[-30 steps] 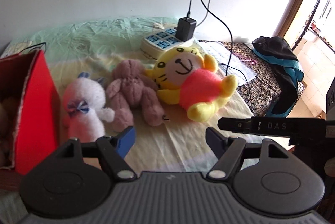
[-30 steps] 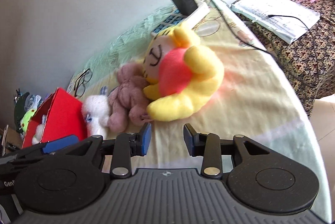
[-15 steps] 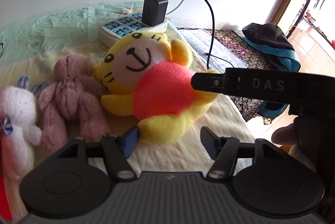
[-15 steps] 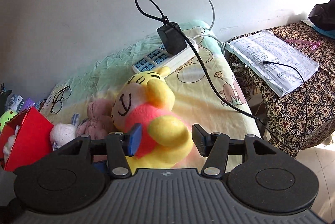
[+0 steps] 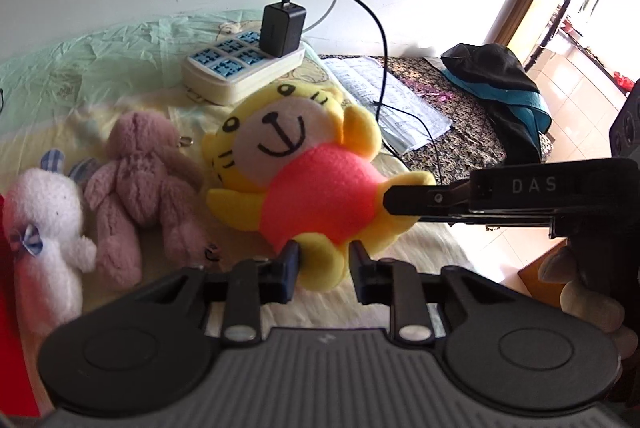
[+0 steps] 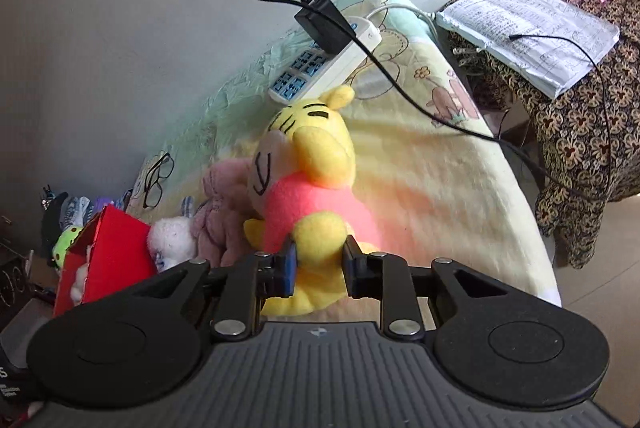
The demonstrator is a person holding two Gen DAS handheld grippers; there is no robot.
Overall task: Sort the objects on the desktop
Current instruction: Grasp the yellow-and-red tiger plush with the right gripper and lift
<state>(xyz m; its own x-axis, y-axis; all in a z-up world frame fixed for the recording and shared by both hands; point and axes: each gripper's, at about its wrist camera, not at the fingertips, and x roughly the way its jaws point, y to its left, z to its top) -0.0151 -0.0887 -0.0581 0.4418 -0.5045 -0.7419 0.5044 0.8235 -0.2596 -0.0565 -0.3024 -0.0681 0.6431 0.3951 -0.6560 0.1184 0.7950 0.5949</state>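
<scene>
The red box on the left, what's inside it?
In the right wrist view, the red box stands open, with something white and fluffy showing at its opening, probably another soft toy. Its walls hide the rest. The left wrist view shows only a red edge.

— Left wrist view: looking down along the left gripper (image 5: 322, 266), close over the yellow tiger plush (image 5: 308, 184), facing the wall and power strip (image 5: 244, 66).

— Right wrist view: same downward slant behind the right gripper (image 6: 319, 260), from the plush's other side. Shared: plush, power strip, pink bear (image 6: 224, 216).
</scene>
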